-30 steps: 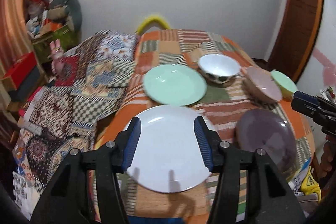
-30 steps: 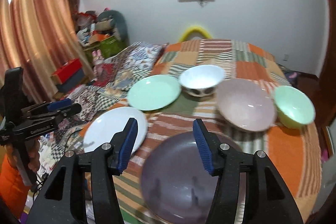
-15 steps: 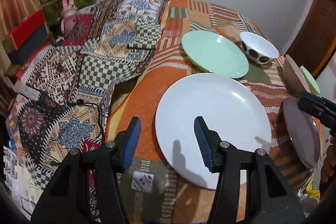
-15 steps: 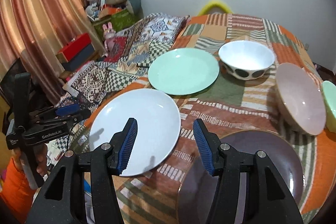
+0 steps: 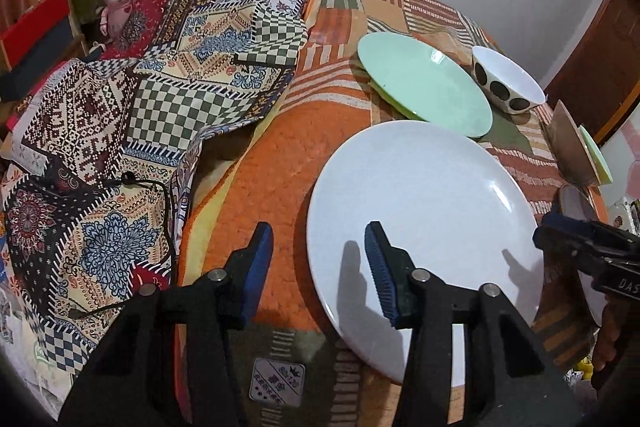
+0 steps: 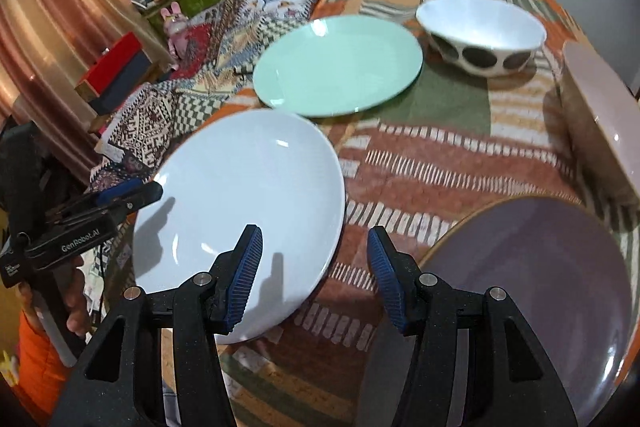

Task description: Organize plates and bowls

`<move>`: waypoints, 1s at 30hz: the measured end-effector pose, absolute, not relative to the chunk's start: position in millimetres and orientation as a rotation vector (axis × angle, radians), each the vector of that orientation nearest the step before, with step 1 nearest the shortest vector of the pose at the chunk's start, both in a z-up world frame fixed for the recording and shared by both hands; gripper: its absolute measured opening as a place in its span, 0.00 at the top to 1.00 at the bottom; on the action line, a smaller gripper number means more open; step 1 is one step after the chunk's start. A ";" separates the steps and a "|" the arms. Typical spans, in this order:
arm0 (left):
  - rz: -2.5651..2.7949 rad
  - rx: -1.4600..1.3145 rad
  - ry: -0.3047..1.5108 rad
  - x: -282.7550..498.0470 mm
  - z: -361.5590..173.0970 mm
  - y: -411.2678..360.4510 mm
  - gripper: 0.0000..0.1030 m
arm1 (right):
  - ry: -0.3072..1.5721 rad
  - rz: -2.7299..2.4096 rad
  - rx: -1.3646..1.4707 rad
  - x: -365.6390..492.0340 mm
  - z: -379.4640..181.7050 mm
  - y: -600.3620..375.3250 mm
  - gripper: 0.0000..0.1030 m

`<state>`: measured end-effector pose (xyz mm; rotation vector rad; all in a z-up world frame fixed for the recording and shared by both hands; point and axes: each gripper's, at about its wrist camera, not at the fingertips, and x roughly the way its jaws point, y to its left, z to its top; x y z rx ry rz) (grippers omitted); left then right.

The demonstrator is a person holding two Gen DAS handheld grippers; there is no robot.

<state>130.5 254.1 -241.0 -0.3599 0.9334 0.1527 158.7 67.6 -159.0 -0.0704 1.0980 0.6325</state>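
1. Closing with nothing between them, both grippers, left [image 5: 316,267] and right [image 6: 314,267], straddle opposite edges of the white plate [image 5: 424,187], lying flat on the cloth [image 6: 420,163].
2. Pads may slide off its thin rim.
3. The purple plate [image 6: 540,275] seems near enough to be knocked.

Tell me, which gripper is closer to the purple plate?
Right. The right gripper hangs between the white plate and the purple plate; the left gripper straddles the white plate's far edge.

Legible text: "GenRobot.AI", white print on the black body of the left tool [image 6: 132,197], seen left of the right tool [image 6: 312,259]. On the right tool's body at the left-wrist view's right edge, "DAS", cut off. Grey patch label [image 5: 277,383] on the cloth just beneath the left tool: print unreadable.
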 end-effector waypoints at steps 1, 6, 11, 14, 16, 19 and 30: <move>0.150 -0.367 0.939 131.1 -243.1 255.9 0.57 | 1.106 0.634 -0.071 157.9 -160.3 68.3 0.56; 0.116 -0.409 0.960 133.4 -253.1 260.0 0.69 | 1.105 0.622 -0.097 156.1 -161.0 71.9 0.57; 0.089 -0.403 0.949 135.6 -253.0 253.5 0.77 | 1.103 0.615 -0.114 159.0 -162.4 74.2 0.57; 0.093 -0.407 0.947 136.1 -253.3 254.1 0.78 | 1.128 0.623 -0.120 162.5 -168.0 79.9 0.67; 0.091 -0.419 0.947 135.8 -253.1 256.1 0.79 | 1.124 0.594 -0.137 162.2 -170.1 81.3 0.72; 0.094 -0.431 0.948 135.1 -252.6 257.3 0.80 | 1.118 0.572 -0.135 162.7 -169.4 79.5 0.79; 0.155 -0.419 0.932 126.3 -243.8 252.6 0.80 | 1.108 0.600 -0.078 156.6 -163.4 73.6 0.82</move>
